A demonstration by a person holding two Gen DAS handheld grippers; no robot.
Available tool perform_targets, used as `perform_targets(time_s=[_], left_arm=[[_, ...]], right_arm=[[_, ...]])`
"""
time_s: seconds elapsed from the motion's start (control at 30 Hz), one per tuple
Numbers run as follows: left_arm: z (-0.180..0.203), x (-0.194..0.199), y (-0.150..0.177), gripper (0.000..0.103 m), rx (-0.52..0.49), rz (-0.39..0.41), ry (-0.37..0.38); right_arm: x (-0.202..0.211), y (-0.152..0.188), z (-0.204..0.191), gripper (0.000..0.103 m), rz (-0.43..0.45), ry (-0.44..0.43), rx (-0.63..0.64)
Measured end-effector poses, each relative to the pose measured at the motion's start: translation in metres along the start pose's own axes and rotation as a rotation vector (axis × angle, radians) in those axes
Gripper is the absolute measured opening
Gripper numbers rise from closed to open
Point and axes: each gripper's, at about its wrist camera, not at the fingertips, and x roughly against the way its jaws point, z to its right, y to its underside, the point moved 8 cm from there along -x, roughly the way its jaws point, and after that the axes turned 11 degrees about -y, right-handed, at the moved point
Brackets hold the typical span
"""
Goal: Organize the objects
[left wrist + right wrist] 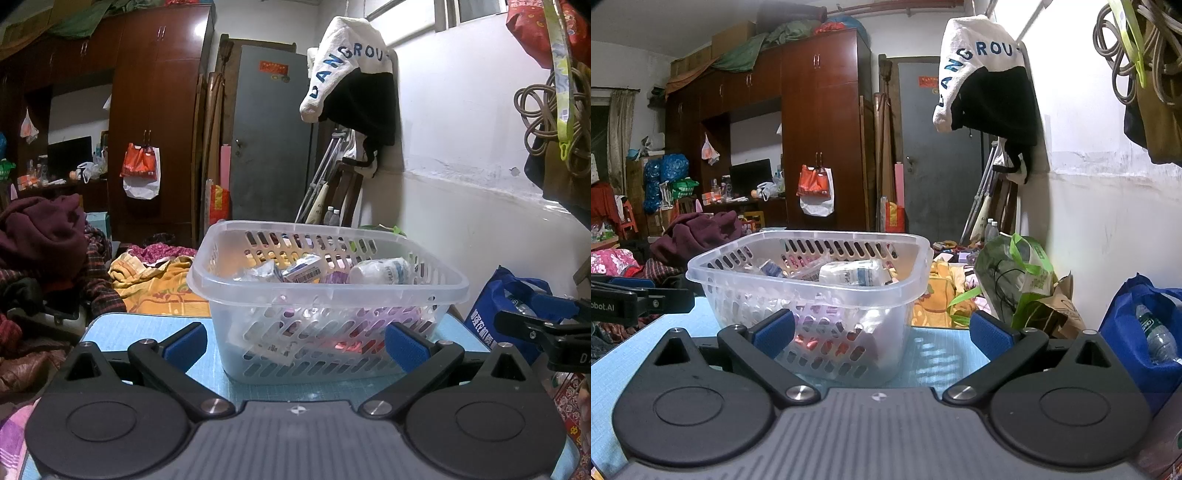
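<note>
A clear slotted plastic basket [369, 291] stands on the light blue table mat [122, 328]. It holds several small things: a white bottle [380, 271], small medicine boxes [301, 271] and pink packets. My left gripper [293, 345] is open and empty, low over the mat, just in front of the basket. The basket also shows in the right wrist view [746, 286], with the white bottle [851, 273] inside. My right gripper [882, 334] is open and empty, in front of the basket's right corner. The left gripper [639, 299] shows at that view's left edge.
A blue bag [1145, 332] with a water bottle stands right of the table. A green bag [1019, 273] and brown paper bag sit behind it by the white wall. Piled clothes [44, 251] lie left. A wardrobe and grey door stand far back.
</note>
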Motion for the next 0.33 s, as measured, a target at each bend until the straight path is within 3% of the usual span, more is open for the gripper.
perform_targets(time_s=[0.33], left_arm=[[0.0038,0.0037,-0.0012,0.103,-0.002,0.027,0.005]], right_arm=[[0.0,0.003,0.0007,0.103,-0.001,-0.001,-0.005]])
